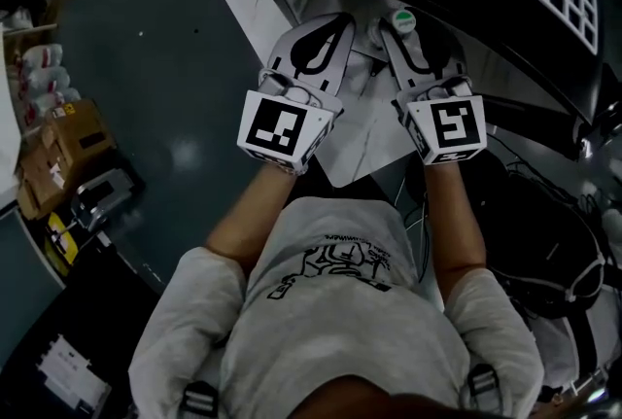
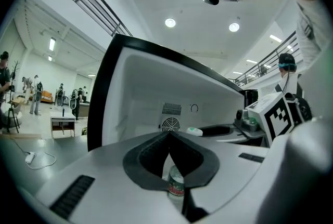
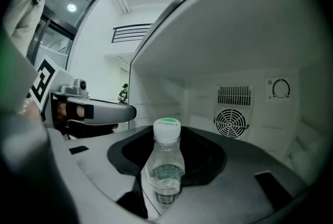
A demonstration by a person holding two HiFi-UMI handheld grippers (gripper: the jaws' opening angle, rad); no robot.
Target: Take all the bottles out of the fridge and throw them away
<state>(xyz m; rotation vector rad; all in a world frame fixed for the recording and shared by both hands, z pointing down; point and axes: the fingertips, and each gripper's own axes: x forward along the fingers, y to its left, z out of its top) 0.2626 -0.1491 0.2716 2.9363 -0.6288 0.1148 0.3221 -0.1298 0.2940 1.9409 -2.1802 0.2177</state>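
The right gripper (image 1: 408, 40) is clamped on a clear bottle (image 3: 165, 166), jaws about half spread and pressed to its body. The bottle is kept upright, white cap (image 1: 401, 17) on top, likely so it sits steady in the jaw pocket and cannot slip out sideways. It is held at the mouth of the fridge (image 2: 135, 88), with the white back wall and fan grille (image 3: 230, 122) far behind it. This is judged as a bottle being taken out, not yet thrown away.

The left gripper (image 2: 169, 134) is carried just left of the right one, at about the same reach, its tips pressed together. A second bottle (image 2: 176, 185) with a green and red label is glimpsed through the slot nearer than the tips (whether it is pinched there or only seen below cannot be told). The left is probably kept alongside so the right's path out of the fridge is not blocked.

No bin is seen in any view, so disposal is judged outstanding. Whether more bottles remain deeper in the fridge cannot be told.
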